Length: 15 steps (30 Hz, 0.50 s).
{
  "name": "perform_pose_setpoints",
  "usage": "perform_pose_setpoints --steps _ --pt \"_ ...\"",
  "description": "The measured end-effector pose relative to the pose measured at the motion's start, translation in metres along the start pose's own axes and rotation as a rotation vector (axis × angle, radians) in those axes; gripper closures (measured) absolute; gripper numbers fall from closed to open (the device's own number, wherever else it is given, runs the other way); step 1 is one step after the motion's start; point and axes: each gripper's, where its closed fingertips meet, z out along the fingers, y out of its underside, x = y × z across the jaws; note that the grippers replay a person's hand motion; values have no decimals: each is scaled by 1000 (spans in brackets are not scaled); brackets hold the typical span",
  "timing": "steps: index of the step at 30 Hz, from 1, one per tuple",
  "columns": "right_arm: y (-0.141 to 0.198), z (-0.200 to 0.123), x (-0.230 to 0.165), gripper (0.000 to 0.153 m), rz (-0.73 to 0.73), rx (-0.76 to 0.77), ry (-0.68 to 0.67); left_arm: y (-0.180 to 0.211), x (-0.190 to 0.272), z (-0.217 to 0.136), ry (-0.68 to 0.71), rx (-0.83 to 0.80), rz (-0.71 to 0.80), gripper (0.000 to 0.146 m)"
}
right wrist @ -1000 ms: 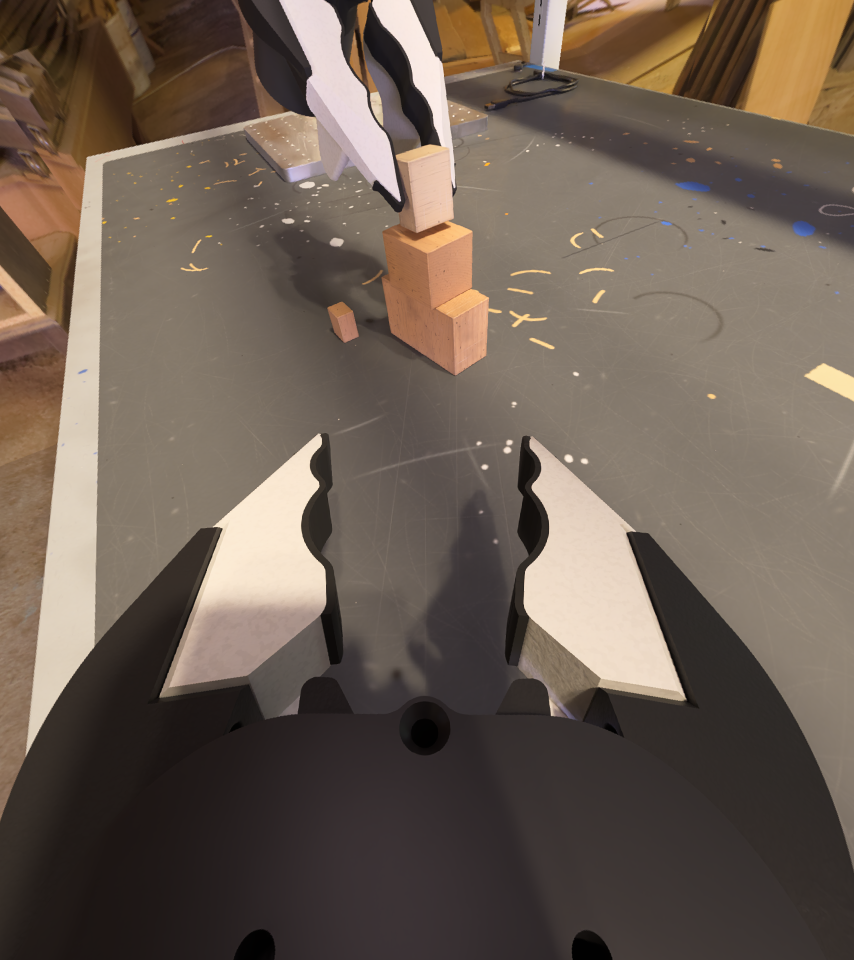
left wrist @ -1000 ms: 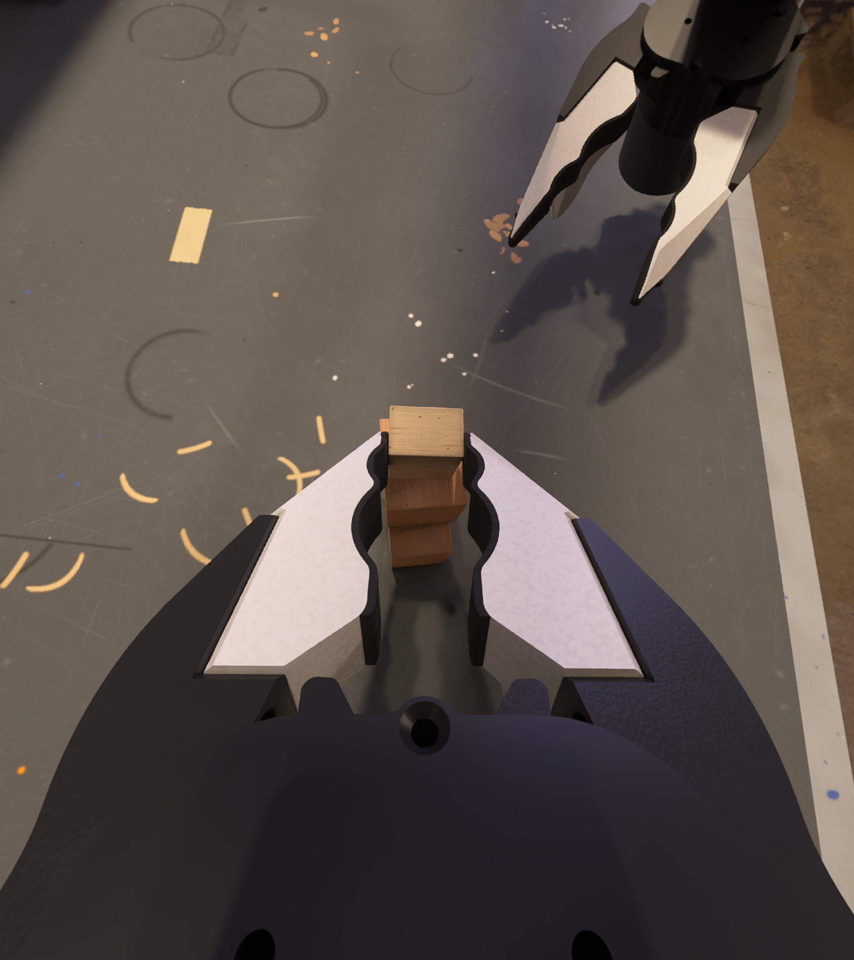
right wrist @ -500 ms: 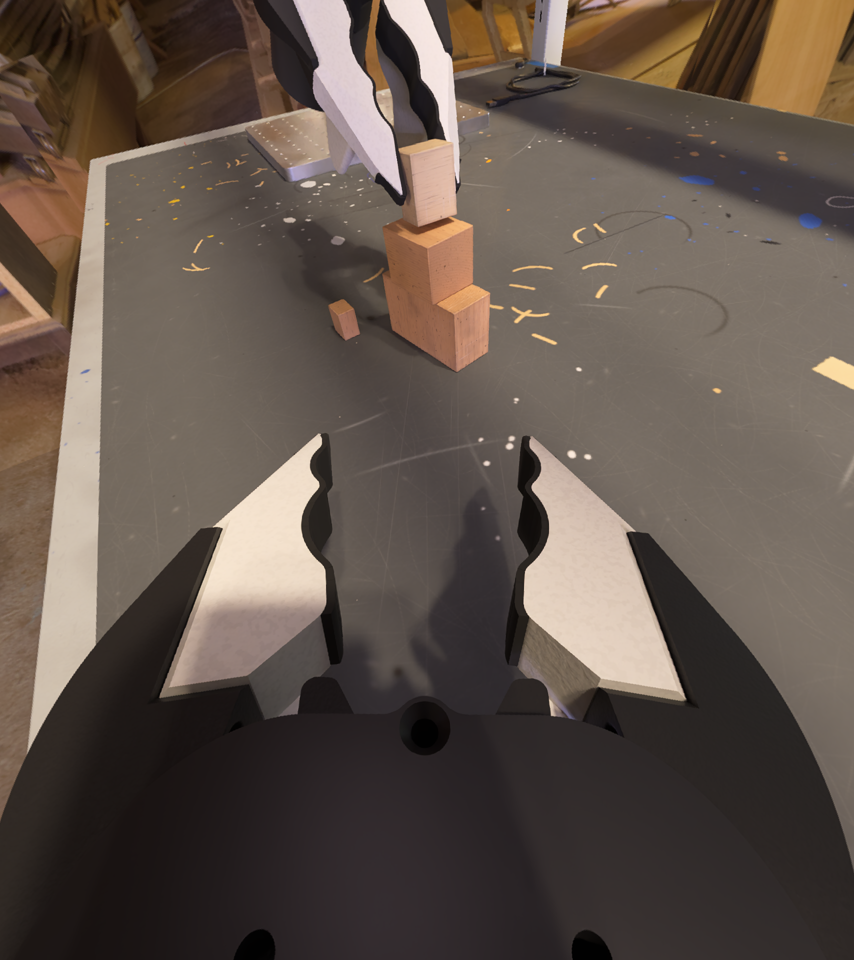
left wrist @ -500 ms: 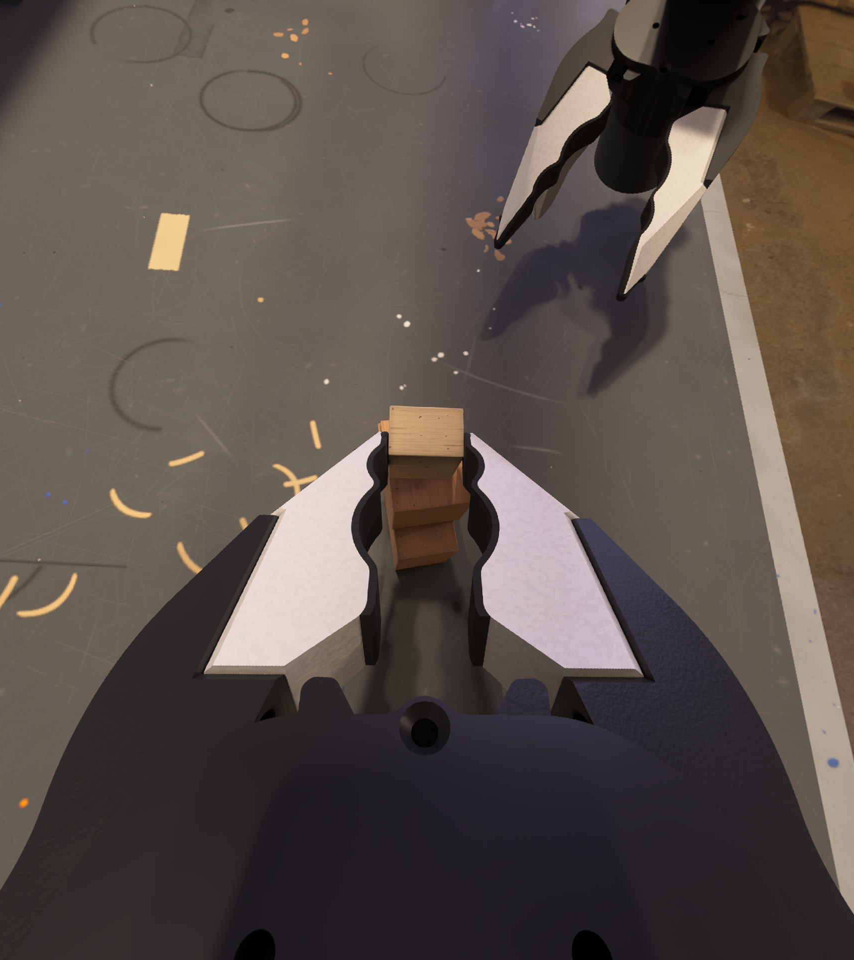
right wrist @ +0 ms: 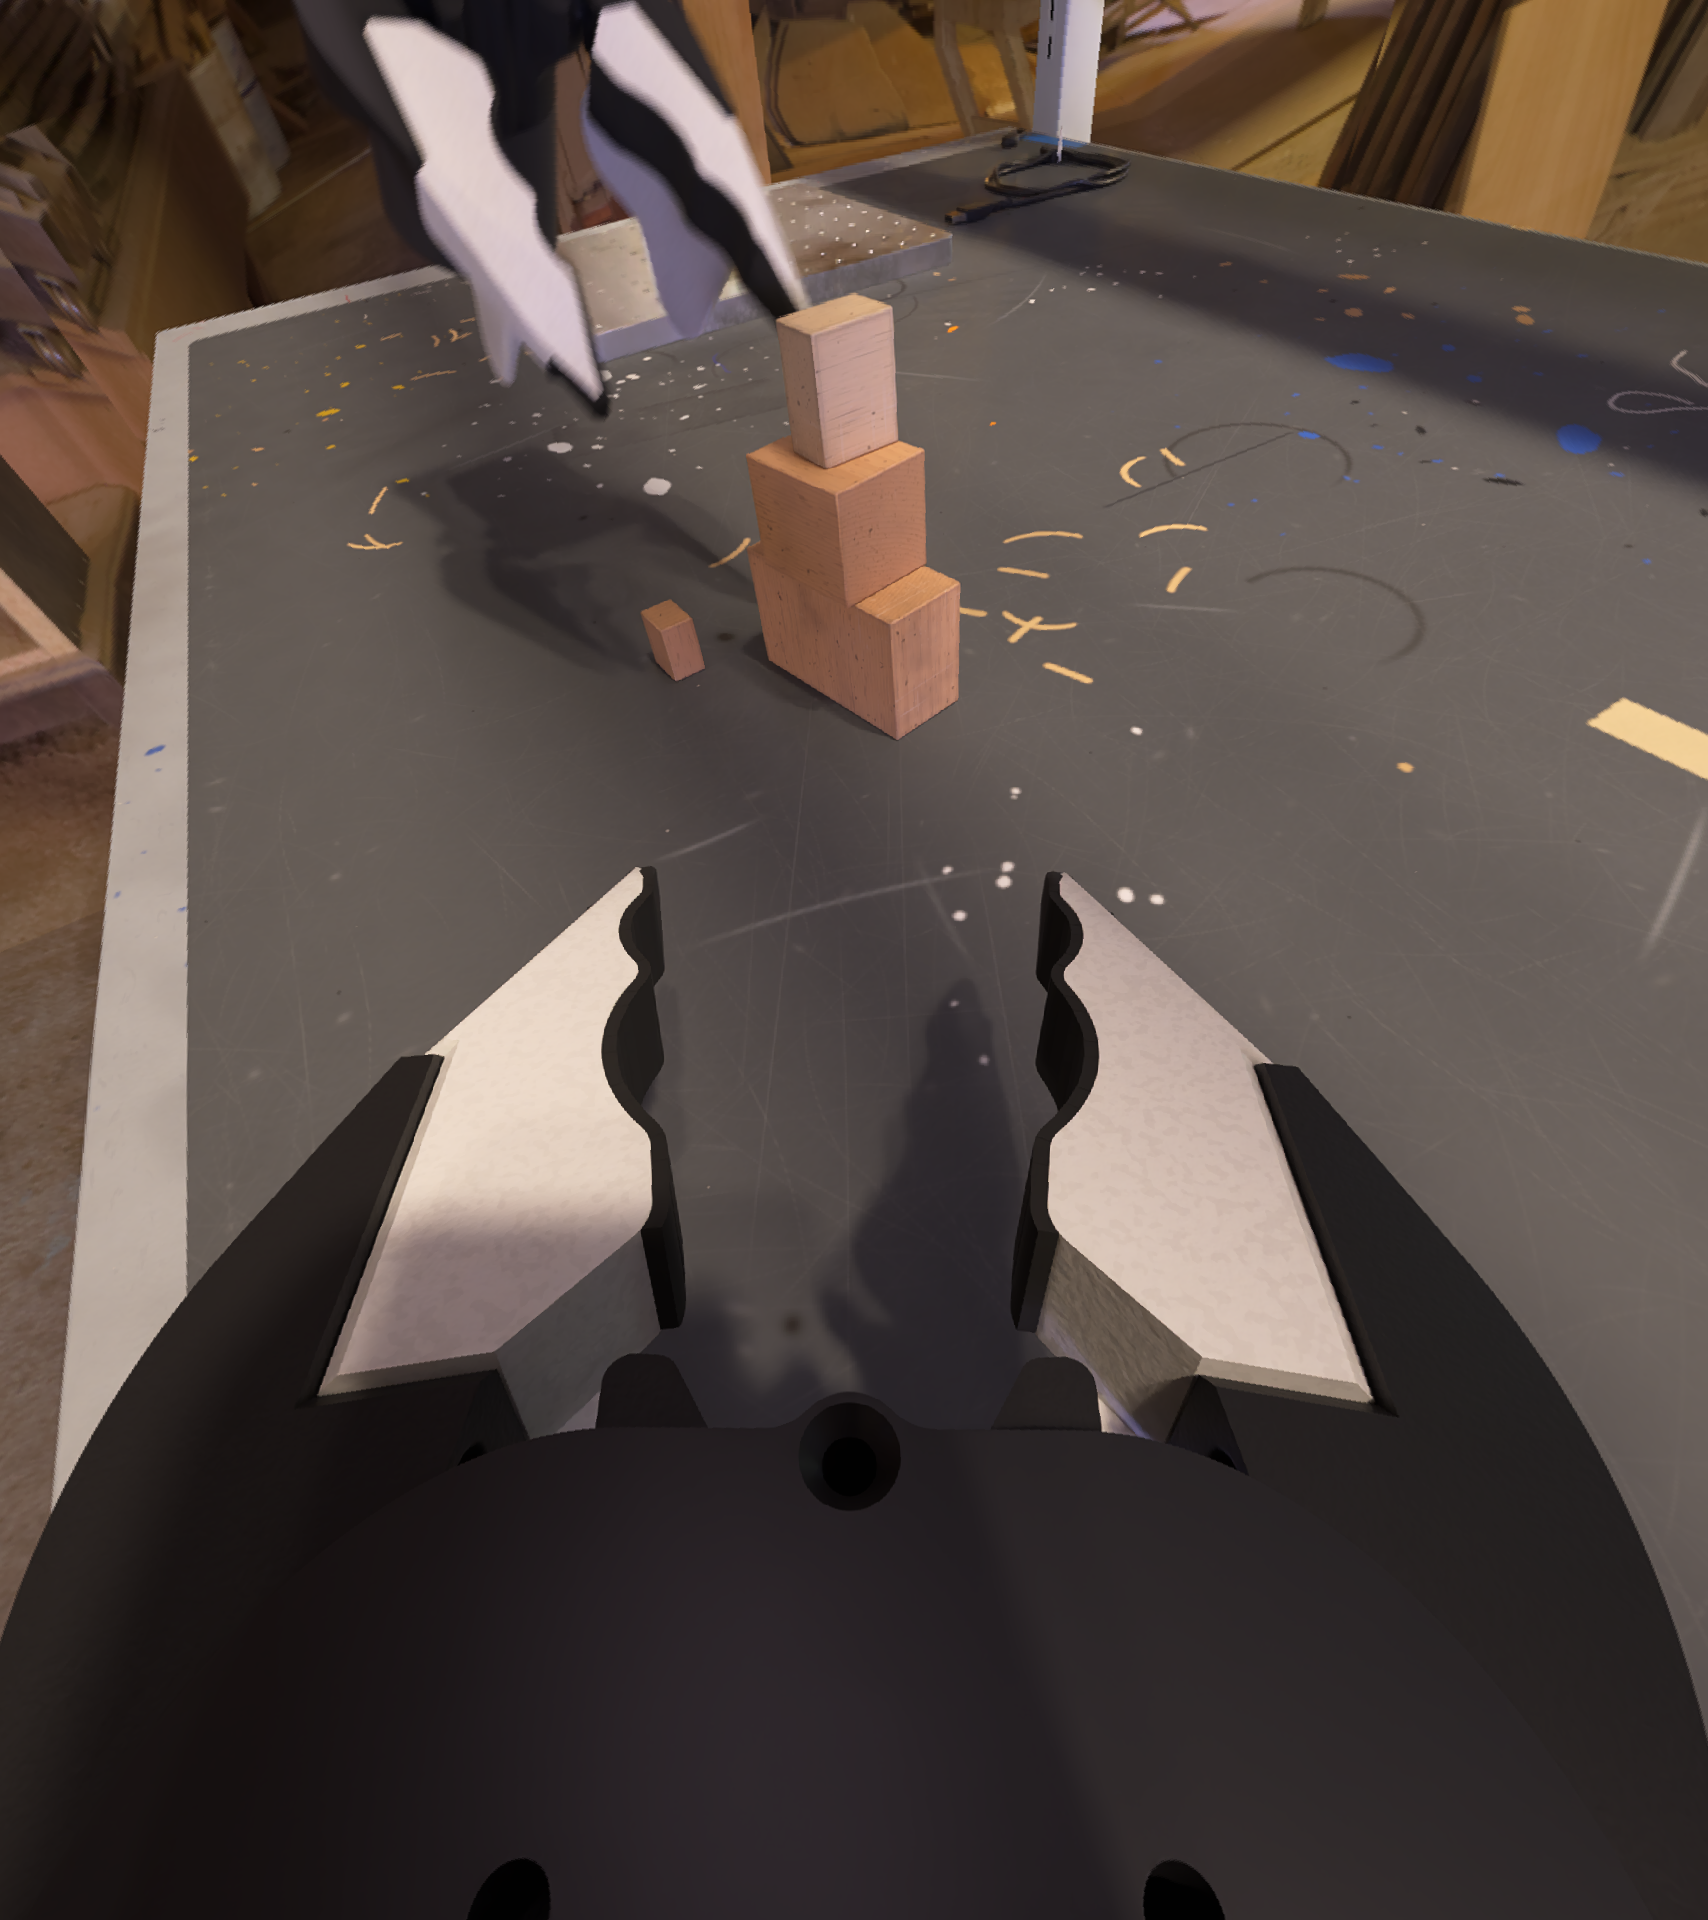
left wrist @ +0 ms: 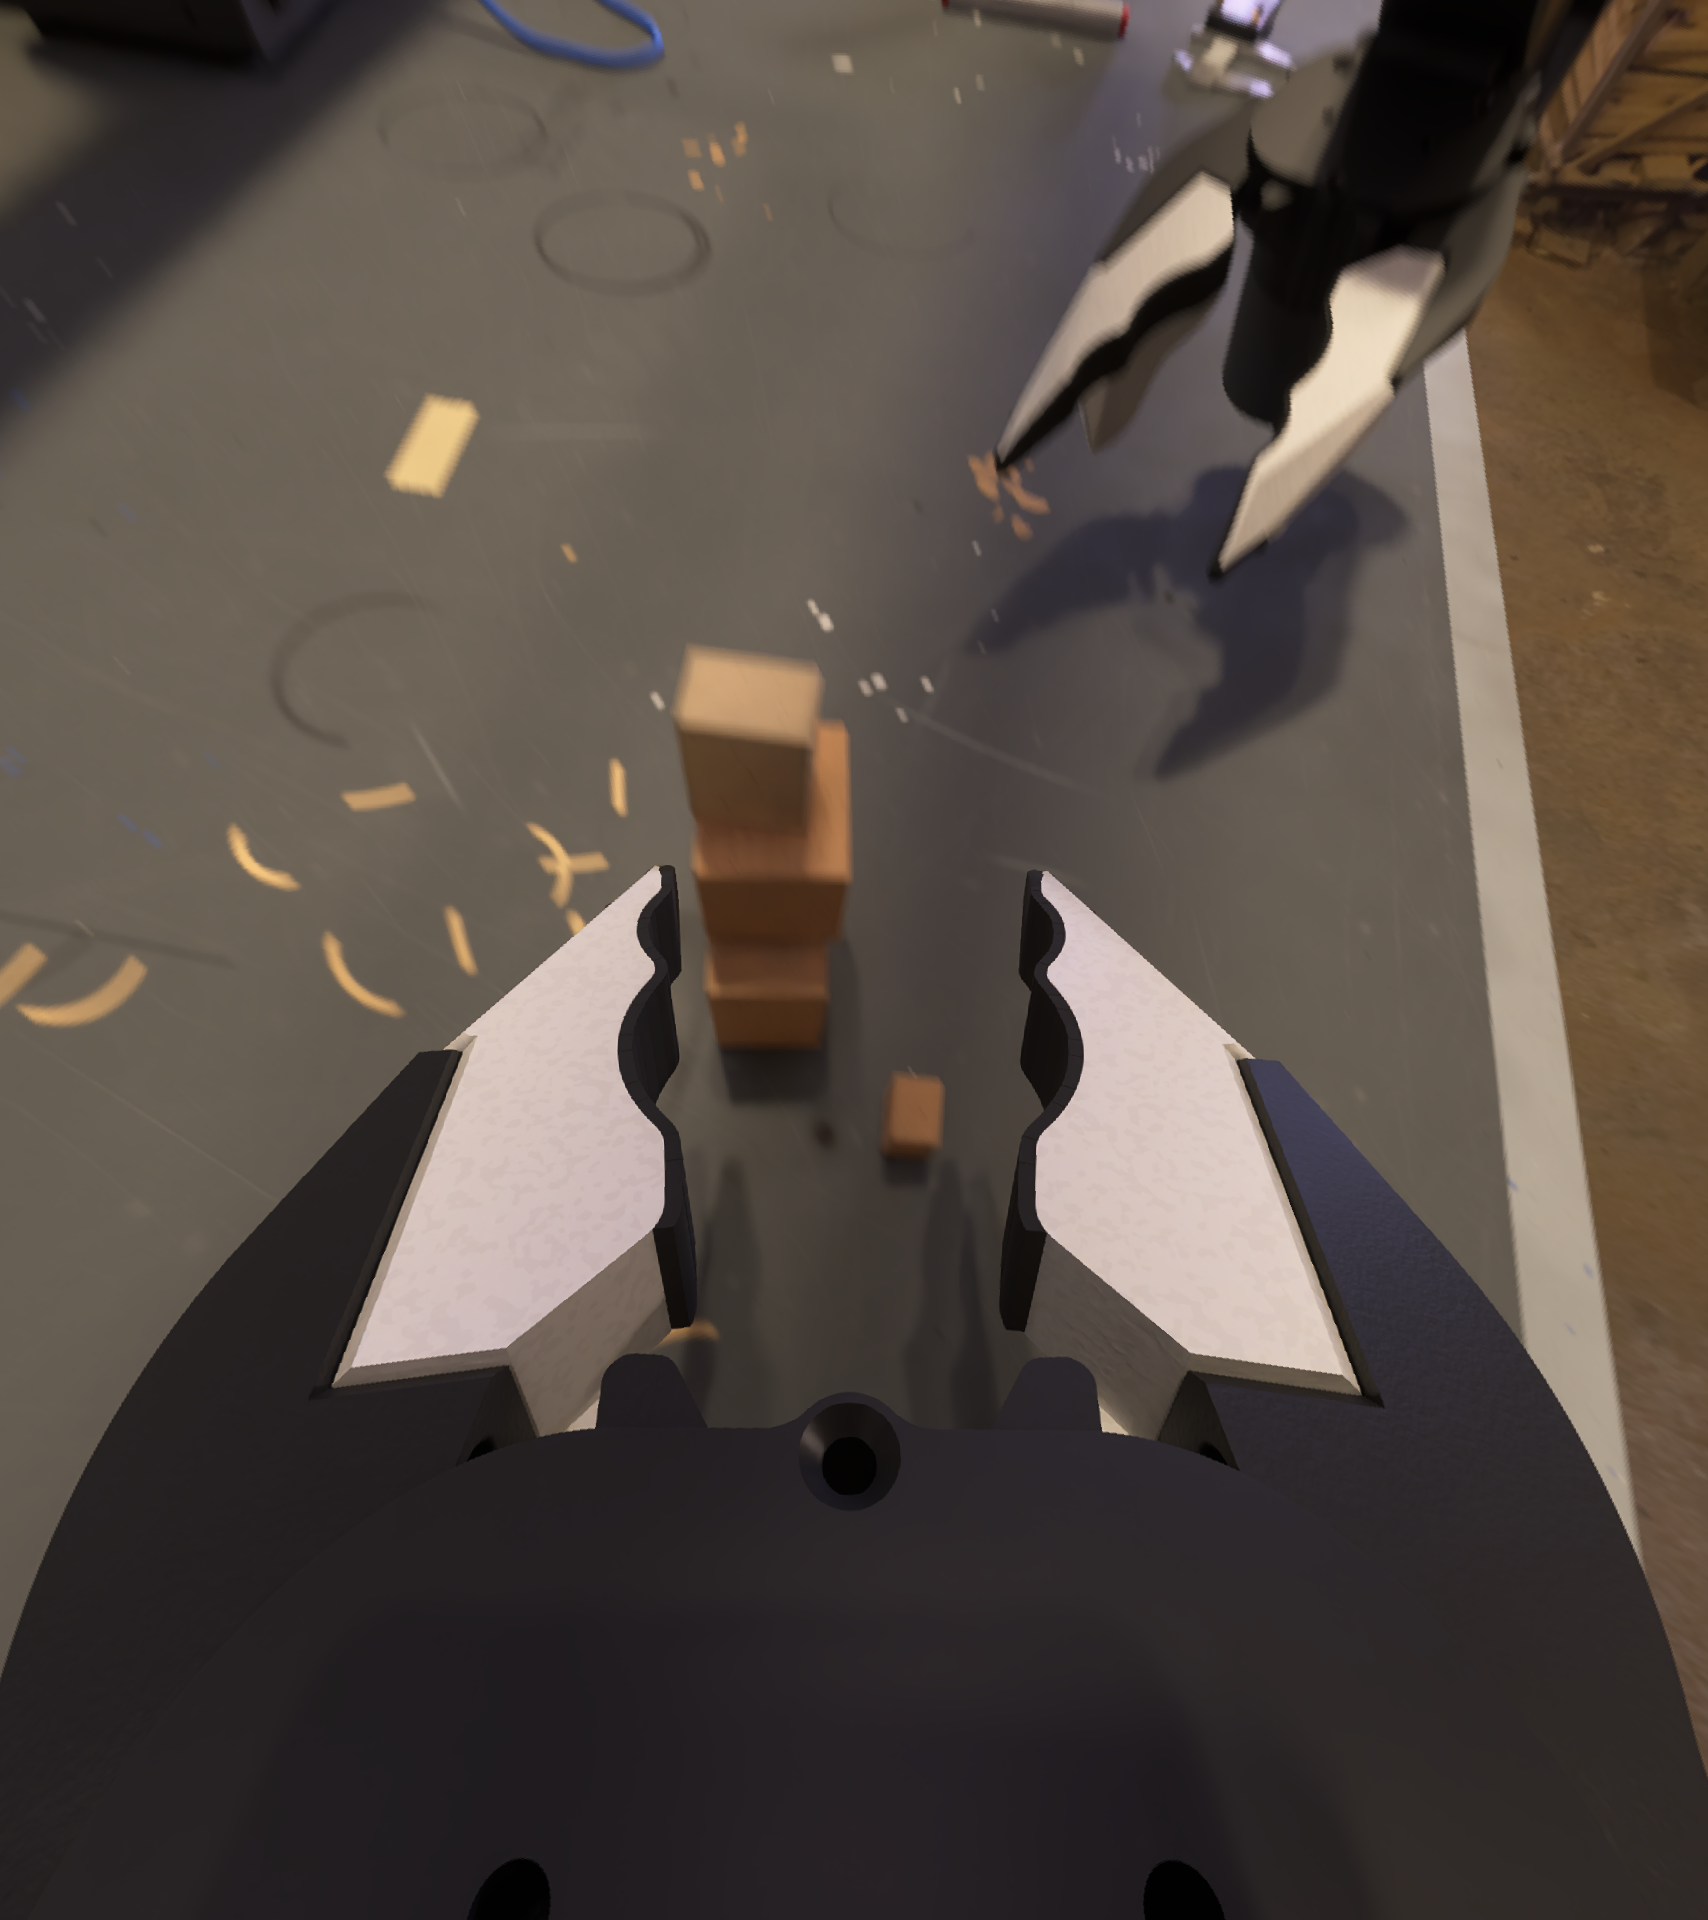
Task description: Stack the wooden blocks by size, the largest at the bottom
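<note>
Three wooden blocks stand stacked on the dark table: a large bottom block (right wrist: 860, 644), a medium block (right wrist: 834, 520) and a pale small block (right wrist: 839, 379) on top. The stack also shows in the left wrist view (left wrist: 772, 862). The smallest block (right wrist: 673, 639) (left wrist: 912, 1114) lies on the table beside the stack. My left gripper (left wrist: 850, 878) is open and empty, above and behind the stack, and shows blurred in the right wrist view (right wrist: 699, 353). My right gripper (right wrist: 847, 878) is open and empty, well short of the stack; it also shows in the left wrist view (left wrist: 1112, 525).
The table's pale edge strip (right wrist: 143, 727) (left wrist: 1484, 831) runs close to the stack's side. A perforated metal plate (right wrist: 829, 249) and a black cable (right wrist: 1047, 177) lie at the far end. Wood shavings (right wrist: 1037, 582) and a tape strip (right wrist: 1697, 753) mark the top.
My left gripper has opened, let go of the pale block on top of the stack, and pulled back and up. The right gripper has hardly moved.
</note>
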Motion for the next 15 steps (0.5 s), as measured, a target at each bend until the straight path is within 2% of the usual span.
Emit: perform_pose_setpoints --steps 6,15 --pt "-1 6 -6 80 -6 -8 -32 64 28 5 62 -118 -69 84" --pt "-6 10 -14 80 -37 -21 -59 87 19 23 84 -243 11 102"
